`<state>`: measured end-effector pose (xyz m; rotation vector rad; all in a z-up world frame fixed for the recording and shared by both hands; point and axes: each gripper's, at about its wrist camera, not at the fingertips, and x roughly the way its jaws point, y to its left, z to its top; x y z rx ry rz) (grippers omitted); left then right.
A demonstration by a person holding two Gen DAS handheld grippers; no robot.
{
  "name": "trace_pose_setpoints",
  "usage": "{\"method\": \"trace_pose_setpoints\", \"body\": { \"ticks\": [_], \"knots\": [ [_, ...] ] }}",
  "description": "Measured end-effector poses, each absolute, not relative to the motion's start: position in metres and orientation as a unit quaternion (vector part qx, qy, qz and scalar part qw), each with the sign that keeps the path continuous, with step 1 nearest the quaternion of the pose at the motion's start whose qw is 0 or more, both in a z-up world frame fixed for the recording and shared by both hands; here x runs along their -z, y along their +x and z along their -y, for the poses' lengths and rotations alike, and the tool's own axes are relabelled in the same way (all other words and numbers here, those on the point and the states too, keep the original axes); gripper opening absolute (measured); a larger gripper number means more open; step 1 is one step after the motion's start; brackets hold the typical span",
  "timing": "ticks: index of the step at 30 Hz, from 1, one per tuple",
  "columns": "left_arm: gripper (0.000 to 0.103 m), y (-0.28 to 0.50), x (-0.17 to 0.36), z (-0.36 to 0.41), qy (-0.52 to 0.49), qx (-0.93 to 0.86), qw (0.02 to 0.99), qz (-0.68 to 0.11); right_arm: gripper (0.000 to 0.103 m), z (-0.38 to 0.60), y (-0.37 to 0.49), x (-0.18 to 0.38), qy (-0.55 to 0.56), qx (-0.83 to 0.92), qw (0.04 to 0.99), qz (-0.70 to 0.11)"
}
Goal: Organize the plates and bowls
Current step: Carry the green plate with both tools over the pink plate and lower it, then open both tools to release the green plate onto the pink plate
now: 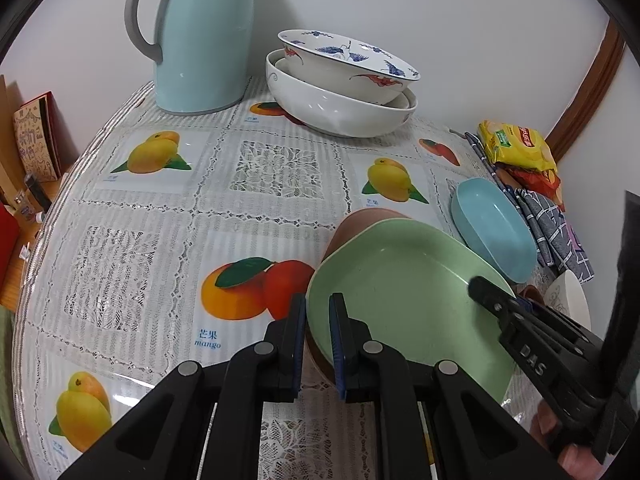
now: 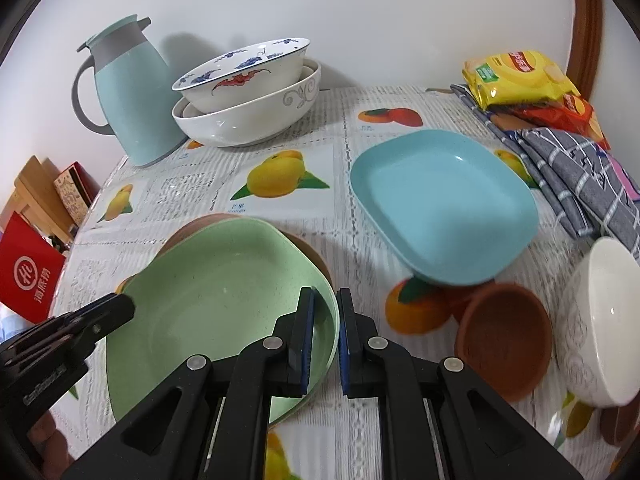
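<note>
Desk [image 2: 360,240] draped in lace-patterned mango-print cloth, white wall [image 2: 360,8] behind.
Ahead of both tongs, the green plate [image 2: 224,292] is gripped at opposite rims by the left tongs [image 1: 317,344] and right tongs [image 2: 325,344].

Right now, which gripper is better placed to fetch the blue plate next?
Probably right. The blue plate lies just ahead of the right gripper; the left gripper sits on the green plate's far side.

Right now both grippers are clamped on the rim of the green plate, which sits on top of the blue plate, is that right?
Not quite. The green plate sits on a brown plate, not the blue one. The blue plate lies apart on the tablecloth, as the right wrist view shows. The left gripper and right gripper do each straddle the green plate's rim.
</note>
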<state>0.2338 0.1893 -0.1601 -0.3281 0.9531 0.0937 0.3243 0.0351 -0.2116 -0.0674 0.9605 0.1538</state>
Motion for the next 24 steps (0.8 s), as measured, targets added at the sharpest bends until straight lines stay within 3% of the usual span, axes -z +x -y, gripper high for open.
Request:
{"method": "trace_pose_setpoints", "body": {
  "ticks": [4,6,7,8,9,11,17,20,24],
  "knots": [
    [0.012,0.234,0.159,-0.188,-0.150,-0.045,0.875,-0.459,0.021,-0.041,0.332,0.217,-0.044,-0.081,0.882,-0.462],
    [0.012,0.232,0.158,-0.188,-0.150,-0.044,0.874,-0.460,0.027,-0.042,0.335,0.219,-0.045,-0.087,0.882,-0.461],
    [0.014,0.231,0.157,-0.188,-0.149,-0.043,0.874,-0.460,0.036,-0.041,0.335,0.219,-0.043,-0.090,0.882,-0.461],
    [0.021,0.230,0.157,-0.188,-0.149,-0.041,0.874,-0.460,0.045,-0.040,0.335,0.218,-0.039,-0.096,0.882,-0.460],
    [0.032,0.229,0.155,-0.187,-0.148,-0.038,0.876,-0.458,0.047,-0.037,0.334,0.215,-0.030,-0.099,0.884,-0.456],
    [0.037,0.224,0.150,-0.185,-0.140,-0.038,0.881,-0.449,0.051,-0.032,0.330,0.208,-0.017,-0.100,0.891,-0.443],
    [0.037,0.213,0.136,-0.171,-0.125,-0.026,0.888,-0.442,0.063,-0.011,0.312,0.185,0.001,-0.092,0.902,-0.422],
    [0.037,0.208,0.130,-0.161,-0.122,-0.020,0.890,-0.438,0.064,0.003,0.300,0.177,0.009,-0.086,0.905,-0.417],
    [0.048,0.201,0.123,-0.141,-0.131,0.014,0.894,-0.428,0.064,0.024,0.282,0.168,0.025,-0.080,0.905,-0.417]
  ]
}}
